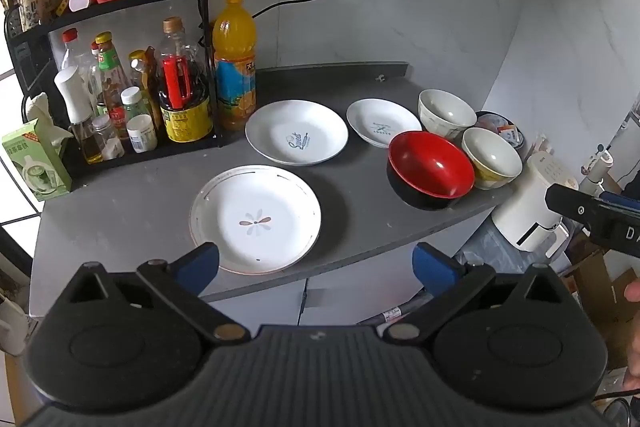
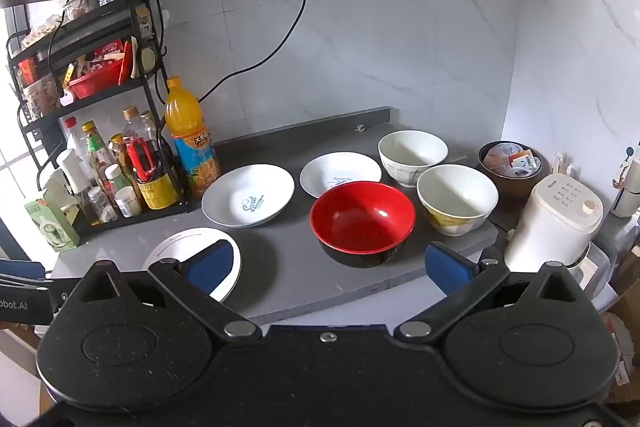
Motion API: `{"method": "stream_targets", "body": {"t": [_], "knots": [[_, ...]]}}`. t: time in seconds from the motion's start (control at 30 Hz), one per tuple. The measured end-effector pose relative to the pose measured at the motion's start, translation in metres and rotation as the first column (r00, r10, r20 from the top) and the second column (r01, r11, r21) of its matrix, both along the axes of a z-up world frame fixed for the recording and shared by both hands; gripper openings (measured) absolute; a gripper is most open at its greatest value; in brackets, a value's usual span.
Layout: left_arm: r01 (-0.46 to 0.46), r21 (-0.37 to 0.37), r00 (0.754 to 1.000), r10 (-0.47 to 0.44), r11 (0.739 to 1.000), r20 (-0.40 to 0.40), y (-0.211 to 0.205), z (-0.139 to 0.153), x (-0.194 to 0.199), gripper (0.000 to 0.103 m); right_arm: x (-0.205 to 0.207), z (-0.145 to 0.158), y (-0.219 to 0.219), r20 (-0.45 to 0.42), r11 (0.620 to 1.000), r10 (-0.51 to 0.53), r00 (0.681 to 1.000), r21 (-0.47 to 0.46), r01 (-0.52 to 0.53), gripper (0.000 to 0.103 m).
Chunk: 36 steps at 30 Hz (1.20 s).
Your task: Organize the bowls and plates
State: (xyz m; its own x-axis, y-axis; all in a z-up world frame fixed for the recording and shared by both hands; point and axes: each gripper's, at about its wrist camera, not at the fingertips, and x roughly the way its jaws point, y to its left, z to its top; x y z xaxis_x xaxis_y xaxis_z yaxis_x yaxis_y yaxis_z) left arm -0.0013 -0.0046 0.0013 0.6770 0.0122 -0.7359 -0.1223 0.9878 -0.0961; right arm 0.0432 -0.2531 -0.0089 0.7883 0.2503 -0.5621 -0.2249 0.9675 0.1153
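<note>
On the grey counter [image 1: 132, 203] lie a flower-print plate [image 1: 256, 219], a "Sweet" plate [image 1: 296, 131] and a smaller white plate [image 1: 380, 121]. To their right stand a red bowl [image 1: 430, 167], a white bowl [image 1: 444, 111] and a yellow-patterned bowl [image 1: 490, 157]. My left gripper [image 1: 316, 267] is open and empty, just short of the flower plate's near rim. My right gripper [image 2: 328, 263] is open and empty in front of the red bowl [image 2: 362, 217]. In the right wrist view the flower plate [image 2: 178, 247] is partly hidden behind the left finger.
A black rack [image 1: 206, 27] with sauce bottles and an orange juice bottle [image 1: 234, 63] stand at the back left. A dark bowl of packets [image 2: 510, 159] and a white appliance [image 2: 554, 223] sit right of the bowls. A black cable [image 2: 296, 19] hangs down the wall.
</note>
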Motion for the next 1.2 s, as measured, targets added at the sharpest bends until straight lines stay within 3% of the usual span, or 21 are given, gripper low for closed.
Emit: {"method": "stream_targets", "body": {"t": [1.2], "knots": [[-0.034, -0.012, 0.999, 0.034, 0.999, -0.014, -0.006, -0.005, 0.0, 0.102, 0.003, -0.002, -0.007, -0.032, 0.999, 0.002, 0.999, -0.034, -0.004, 0.103]]}}
